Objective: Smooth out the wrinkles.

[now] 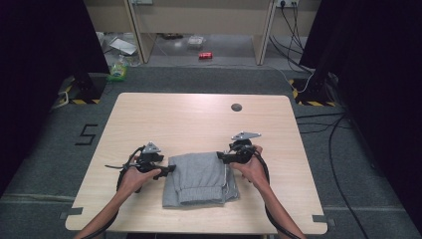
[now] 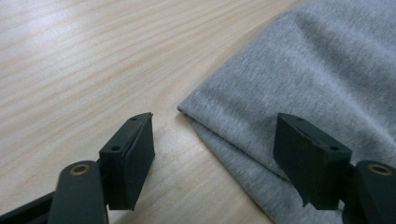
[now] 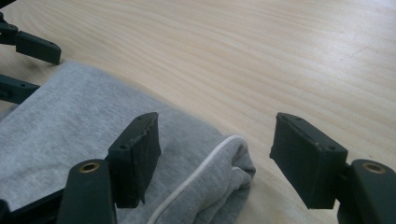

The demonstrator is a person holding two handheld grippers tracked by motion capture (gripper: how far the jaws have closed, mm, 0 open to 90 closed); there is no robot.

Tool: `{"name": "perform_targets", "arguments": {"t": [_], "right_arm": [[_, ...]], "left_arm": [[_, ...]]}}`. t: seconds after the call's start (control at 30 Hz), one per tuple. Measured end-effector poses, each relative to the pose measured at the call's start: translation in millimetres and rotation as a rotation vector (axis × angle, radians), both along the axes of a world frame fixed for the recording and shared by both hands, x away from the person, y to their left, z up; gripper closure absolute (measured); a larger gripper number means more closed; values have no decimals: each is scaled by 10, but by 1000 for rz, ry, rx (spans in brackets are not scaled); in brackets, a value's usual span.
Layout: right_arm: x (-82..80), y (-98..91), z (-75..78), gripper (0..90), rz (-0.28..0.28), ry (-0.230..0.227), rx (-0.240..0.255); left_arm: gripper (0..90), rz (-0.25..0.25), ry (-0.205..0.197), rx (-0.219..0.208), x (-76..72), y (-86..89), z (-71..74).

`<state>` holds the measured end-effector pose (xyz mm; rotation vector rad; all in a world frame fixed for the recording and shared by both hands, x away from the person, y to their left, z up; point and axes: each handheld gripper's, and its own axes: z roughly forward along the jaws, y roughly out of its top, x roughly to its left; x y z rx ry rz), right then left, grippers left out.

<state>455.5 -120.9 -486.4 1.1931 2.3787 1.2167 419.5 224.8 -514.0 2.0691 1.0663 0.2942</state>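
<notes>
the folded grey garment point(image 1: 201, 180) sits near the front edge of the table point(image 1: 199, 114). left gripper point(image 2: 215, 154) and right gripper point(image 3: 215, 158) are both spread wide at its far corners, pinching nothing. easy to snag only the top layer and unfold it. layers underneath are hidden.

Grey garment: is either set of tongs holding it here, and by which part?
Nothing is held. The left tongs stand open around a corner of the garment; the right tongs stand open around its corded fold.
</notes>
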Motion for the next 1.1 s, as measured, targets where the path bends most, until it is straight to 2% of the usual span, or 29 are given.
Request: {"name": "perform_targets", "arguments": {"t": [0.2,0.37,0.53,0.6,0.67,0.83,0.97,1.1], "right_arm": [[32,-23,-110,389,7,36,-4],[25,-40,-209,460,20,79,4],[9,-28,-234,487,24,82,0],[5,-32,-236,508,26,80,1],[1,-40,-240,532,23,81,7],[-19,-58,-246,613,-8,87,31],[-29,-60,-234,677,-24,83,40],[-2,-63,-242,709,-40,81,60]], "left_arm": [[342,-2,-16,11,-1,12,-2],[383,-7,-21,-13,14,6,-13],[397,-6,-17,-46,52,13,-25],[451,-11,-33,-34,53,2,-30],[541,-27,-47,-32,52,-21,-38],[731,-52,-48,-50,29,-42,-50],[815,-53,-69,-43,16,-55,-53],[844,-51,-81,-26,44,-72,-45]]}}
